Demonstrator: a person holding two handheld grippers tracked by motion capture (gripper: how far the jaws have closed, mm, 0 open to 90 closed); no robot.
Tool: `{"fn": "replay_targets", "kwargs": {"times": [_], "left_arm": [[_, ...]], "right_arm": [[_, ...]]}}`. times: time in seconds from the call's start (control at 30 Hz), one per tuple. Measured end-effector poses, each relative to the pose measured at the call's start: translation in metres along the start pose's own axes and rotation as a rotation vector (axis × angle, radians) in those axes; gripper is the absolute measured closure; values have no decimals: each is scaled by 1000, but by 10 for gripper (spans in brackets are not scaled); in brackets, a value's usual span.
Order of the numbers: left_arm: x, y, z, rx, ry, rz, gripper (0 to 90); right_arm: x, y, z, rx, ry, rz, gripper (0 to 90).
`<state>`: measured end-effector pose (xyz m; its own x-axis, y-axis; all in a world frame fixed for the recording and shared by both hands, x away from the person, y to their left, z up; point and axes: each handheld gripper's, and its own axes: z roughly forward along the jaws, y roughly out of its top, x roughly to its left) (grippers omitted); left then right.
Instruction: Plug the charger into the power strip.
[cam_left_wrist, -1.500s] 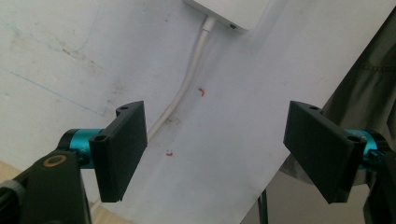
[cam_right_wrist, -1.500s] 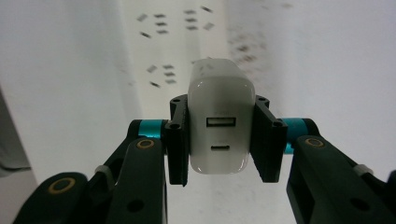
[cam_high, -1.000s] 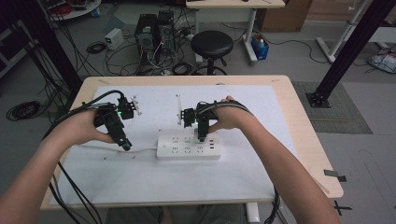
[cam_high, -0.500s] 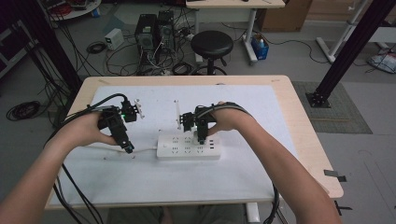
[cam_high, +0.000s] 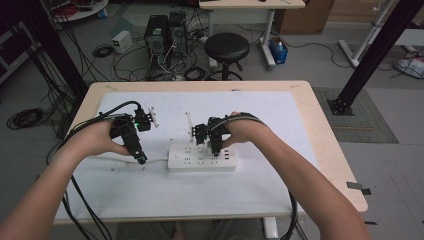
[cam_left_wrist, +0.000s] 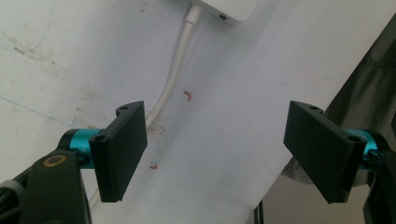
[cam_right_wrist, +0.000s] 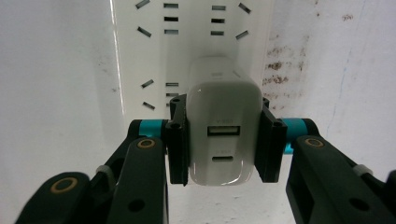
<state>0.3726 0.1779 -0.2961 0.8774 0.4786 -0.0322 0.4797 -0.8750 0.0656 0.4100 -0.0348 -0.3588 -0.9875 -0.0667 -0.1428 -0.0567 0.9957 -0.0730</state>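
White power strip (cam_high: 201, 159) lies mid tabletop (cam_high: 310, 115), on the white sheet (cam_high: 260, 110); its cord (cam_left_wrist: 176, 70) runs off twd my left side. Sheet's got a few red marks (cam_left_wrist: 187, 95) nr the cord. Beyond the tabletop: black stool (cam_high: 226, 48), PC towers (cam_high: 165, 31), loose cables on the floor. My left claw (cam_high: 141, 160) points down just left of the strip, jaws wide apart, nothing btwn them, cord passing by one jaw. My right claw (cam_right_wrist: 223, 142) is clamped on a white USB charger (cam_right_wrist: 223, 135) both sides, charger sitting on the strip's sockets.
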Motion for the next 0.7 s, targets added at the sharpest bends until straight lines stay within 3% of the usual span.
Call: {"fn": "replay_targets", "kwargs": {"times": [0.37, 0.43, 0.63, 0.7], "left_arm": [[2, 16, 3, 11, -11, 21, 216], [2, 16, 3, 6, -13, 22, 216], [3, 10, 3, 0, -10, 17, 216], [5, 8, 2, -9, -4, 11, 215]], "right_arm": [[-6, 3, 3, 1, 34, 5, 628], [-6, 5, 6, 8, 37, 3, 627], [-9, -1, 7, -35, 58, 16, 621], [-12, -6, 6, -53, 84, 33, 616]]}}
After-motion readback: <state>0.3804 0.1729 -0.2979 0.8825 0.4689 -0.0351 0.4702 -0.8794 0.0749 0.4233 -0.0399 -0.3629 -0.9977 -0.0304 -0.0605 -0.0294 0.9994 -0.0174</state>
